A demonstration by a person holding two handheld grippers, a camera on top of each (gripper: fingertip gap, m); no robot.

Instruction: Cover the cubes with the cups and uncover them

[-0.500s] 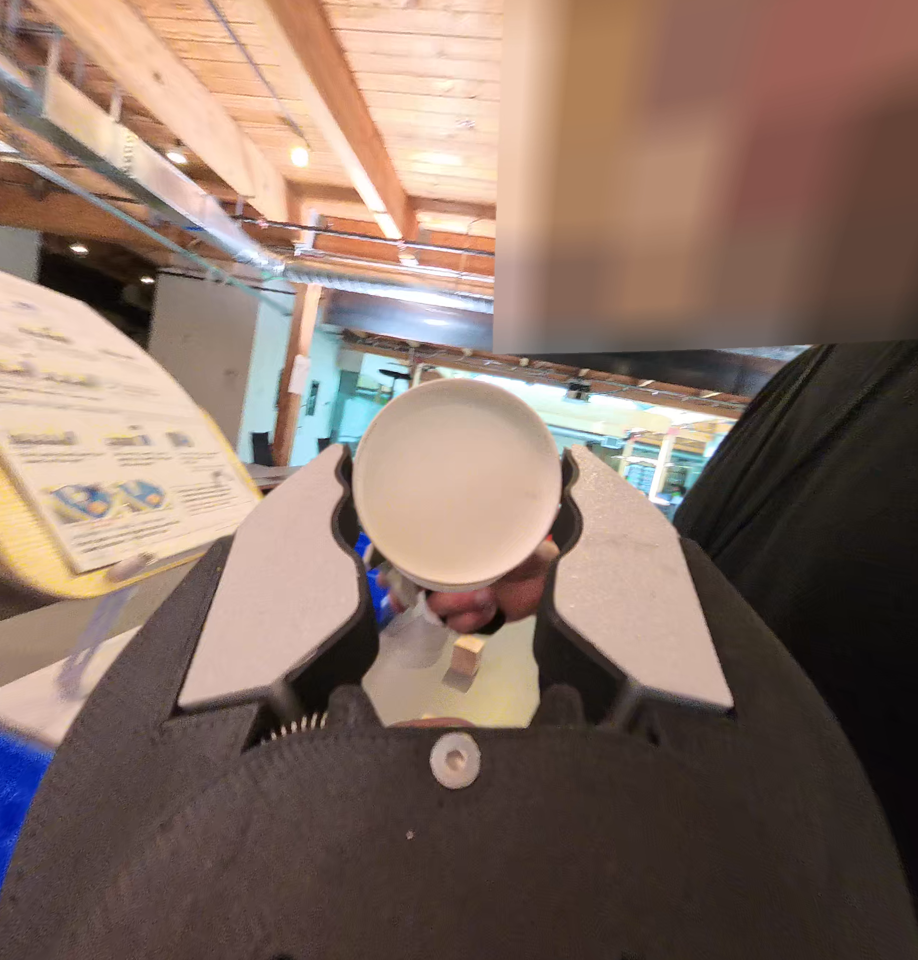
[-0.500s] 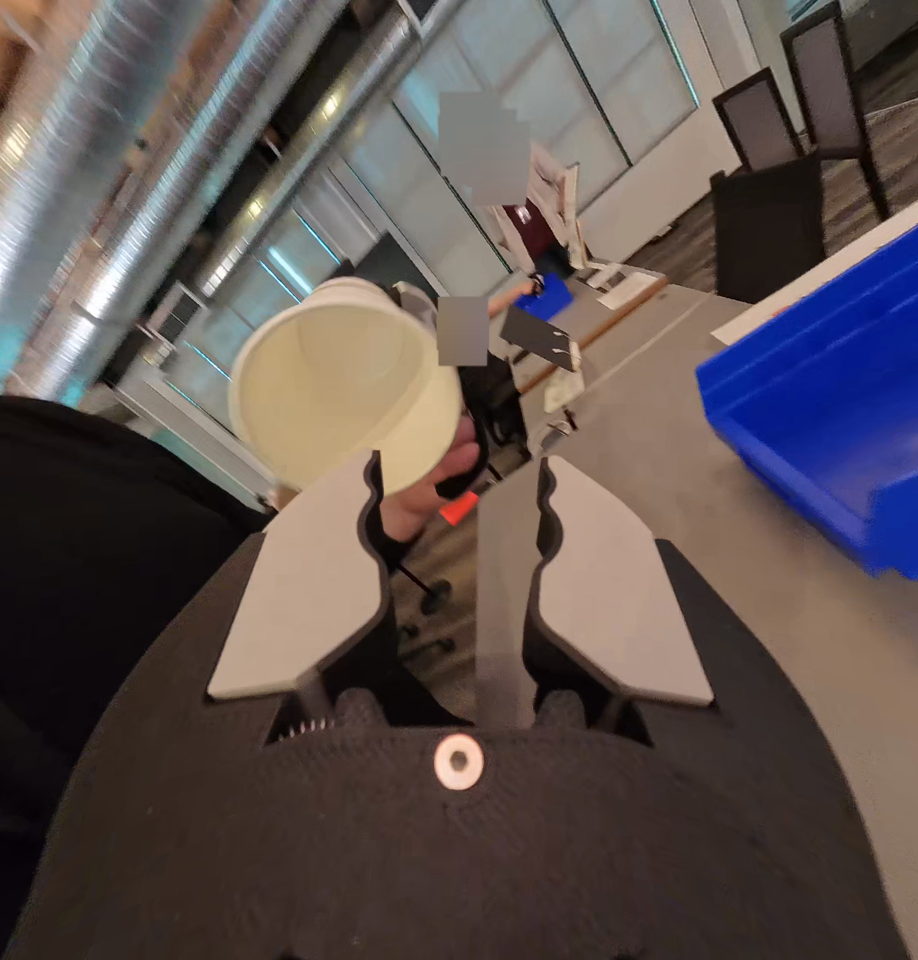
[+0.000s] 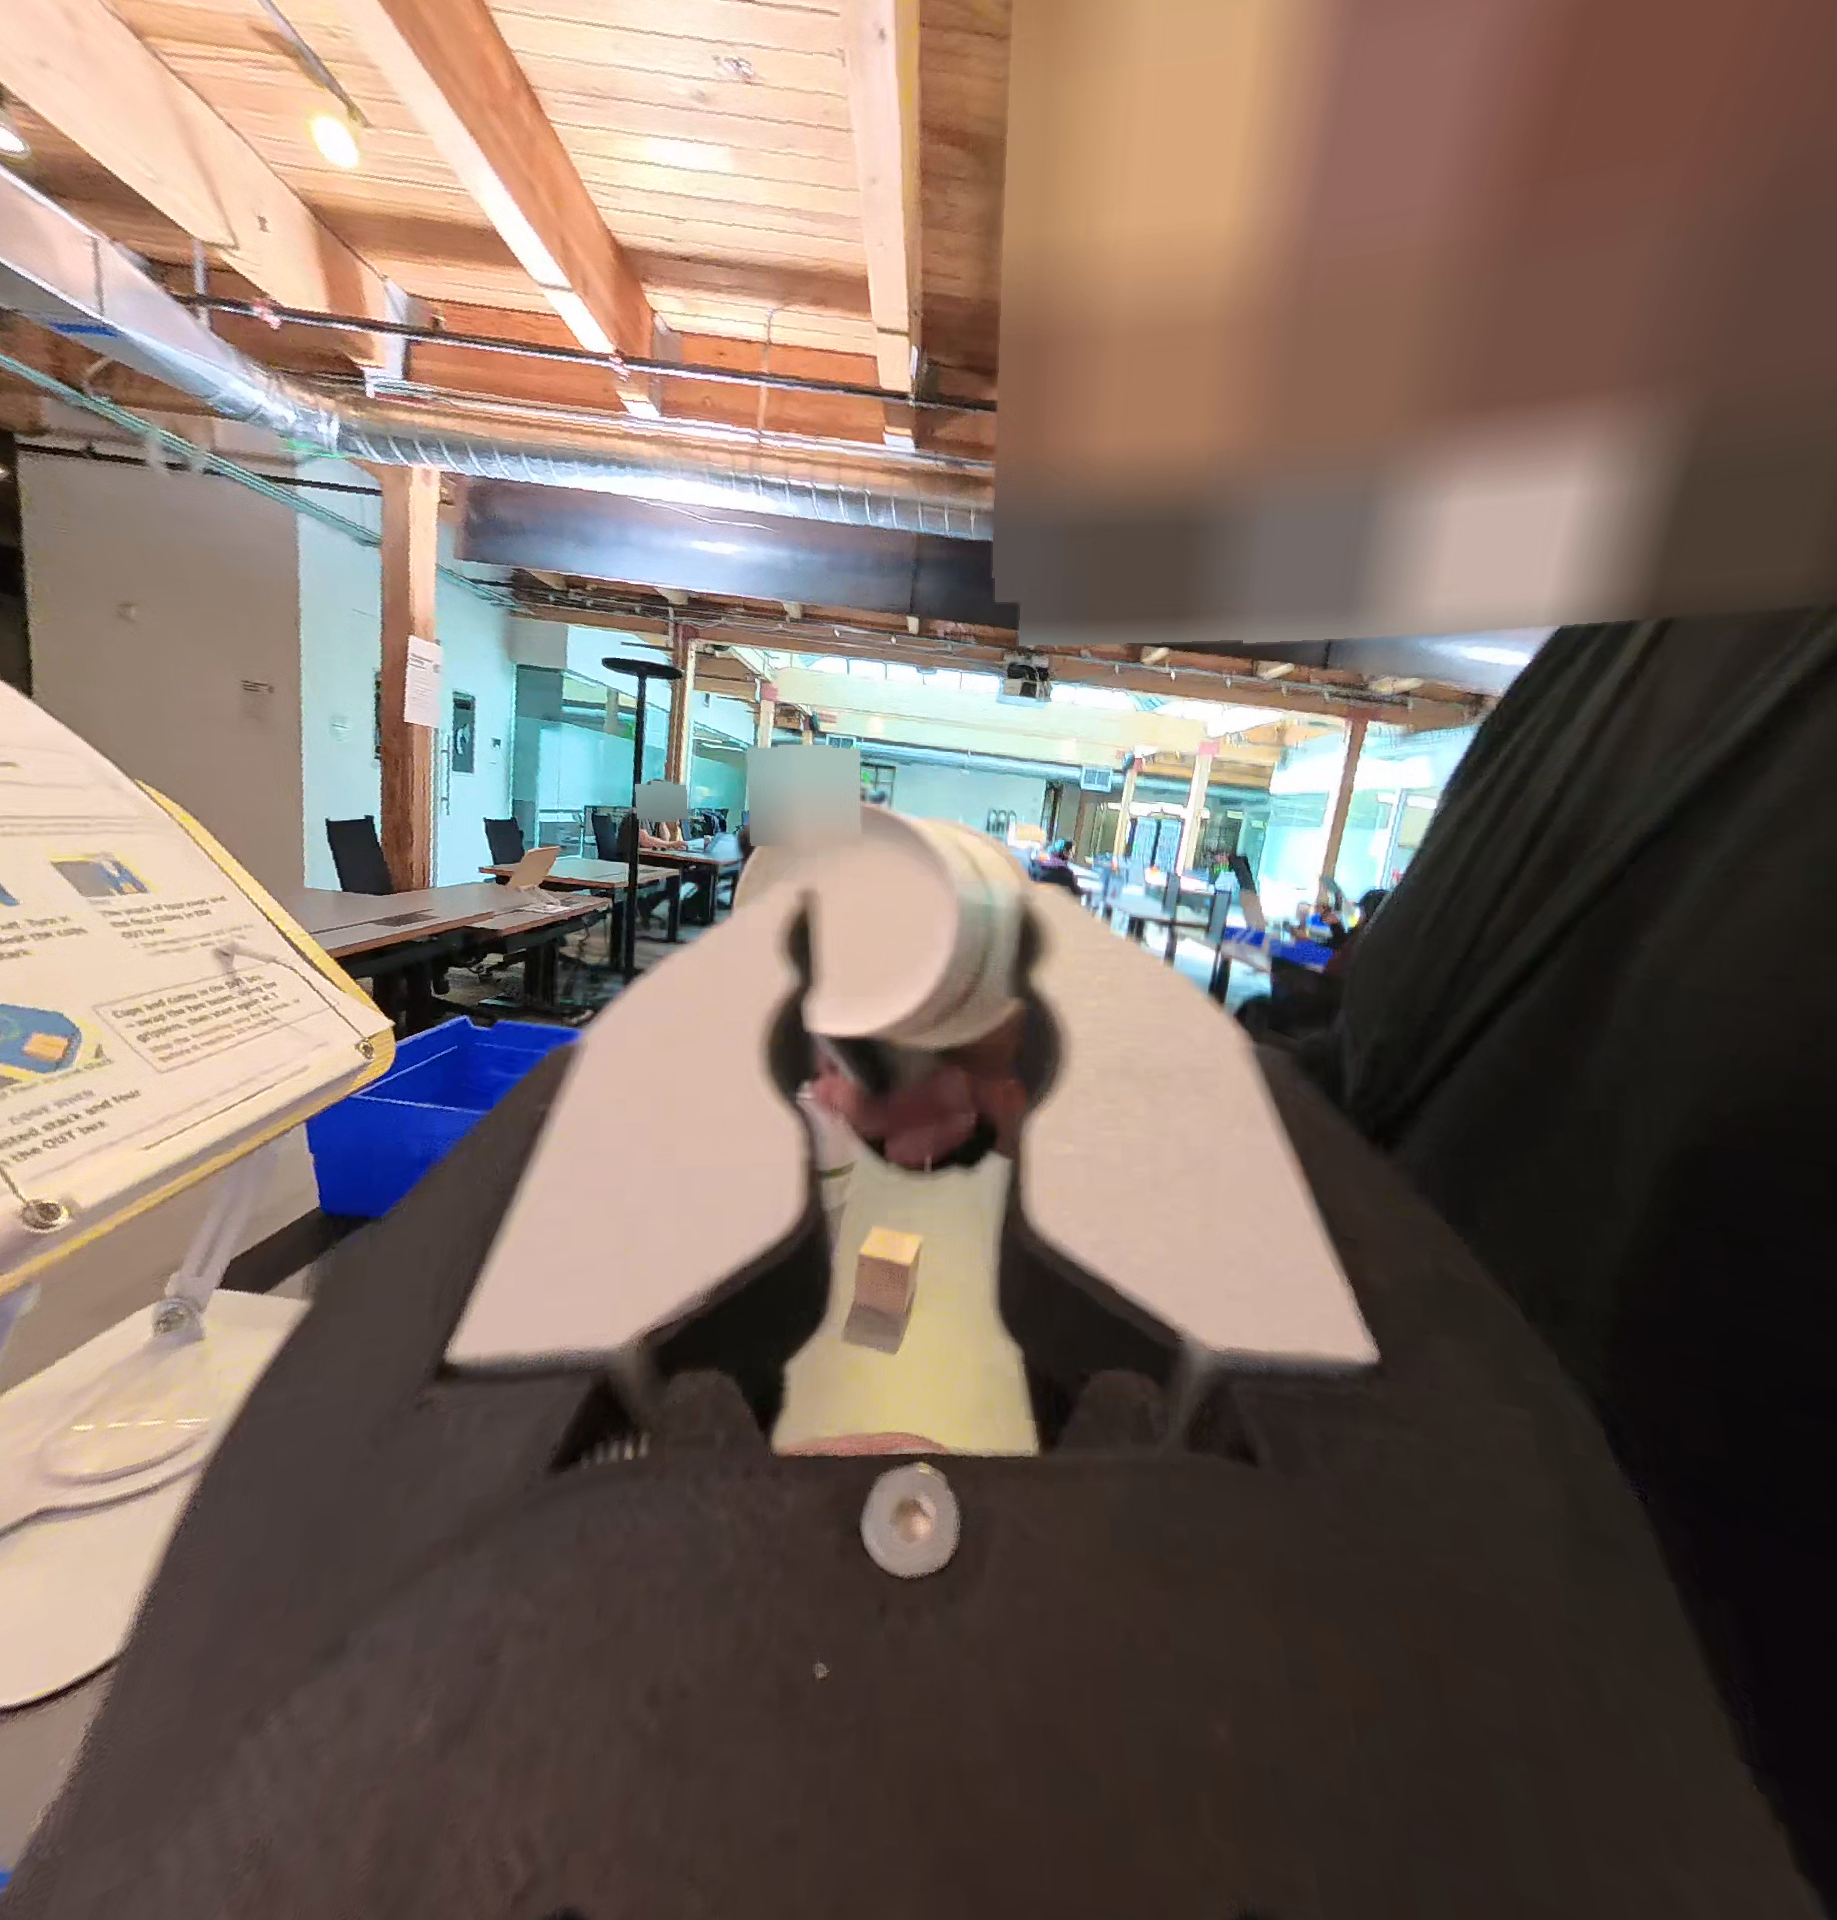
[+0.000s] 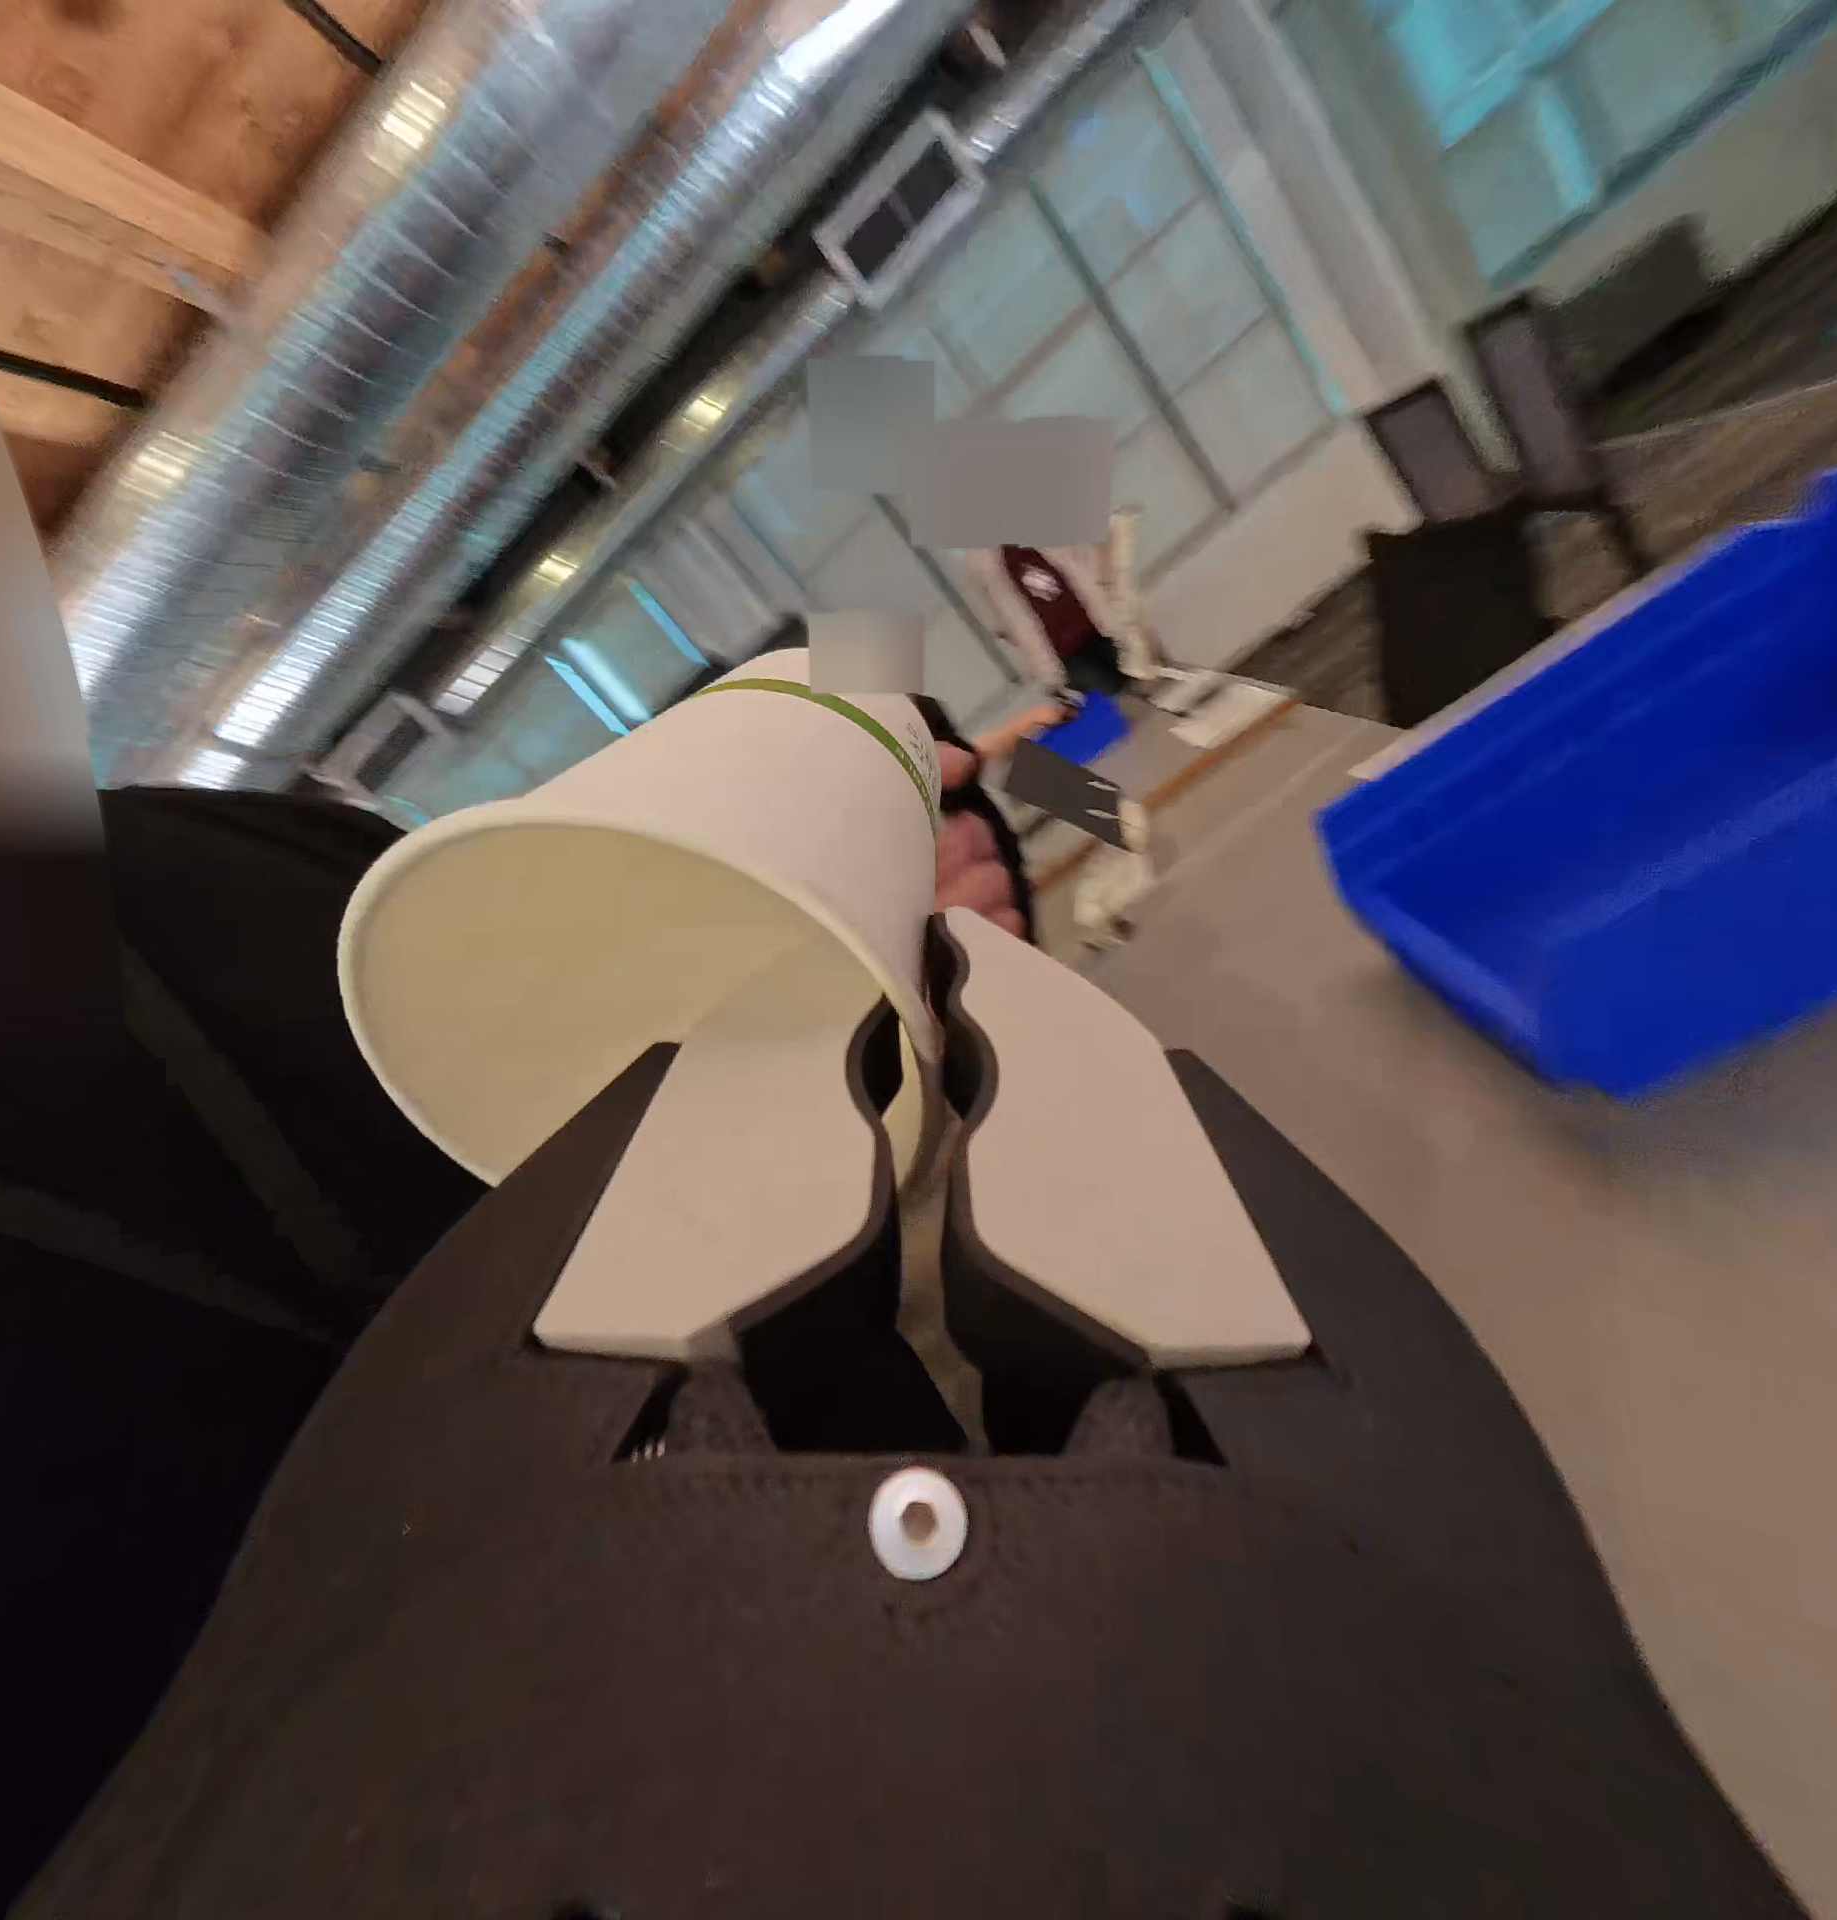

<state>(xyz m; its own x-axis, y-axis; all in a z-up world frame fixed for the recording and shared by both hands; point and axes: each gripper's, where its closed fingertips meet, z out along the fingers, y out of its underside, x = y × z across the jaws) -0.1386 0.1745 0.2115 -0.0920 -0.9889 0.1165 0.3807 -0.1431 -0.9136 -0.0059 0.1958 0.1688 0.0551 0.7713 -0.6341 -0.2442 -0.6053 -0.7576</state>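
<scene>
Cup (image 4: 685, 914) clamped by its wall in right gripper (image 4: 940, 1029), tilted in mid-air above grey table (image 4: 1413, 1195). Left gripper (image 3: 914, 977) grips the cup base (image 3: 893, 945) — cube (image 3: 883, 1294) uncovered below. Risk: opposing pulls crush the paper wall.

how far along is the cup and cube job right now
Done: nothing looks covered; the small wooden cube sits bare on the pale tabletop. In hand: the left gripper grips the white paper cup by its base end, while the right gripper pinches that cup's rim wall. Left: lowering the cup over the cube, then lifting it off. No other cubes show.
</scene>
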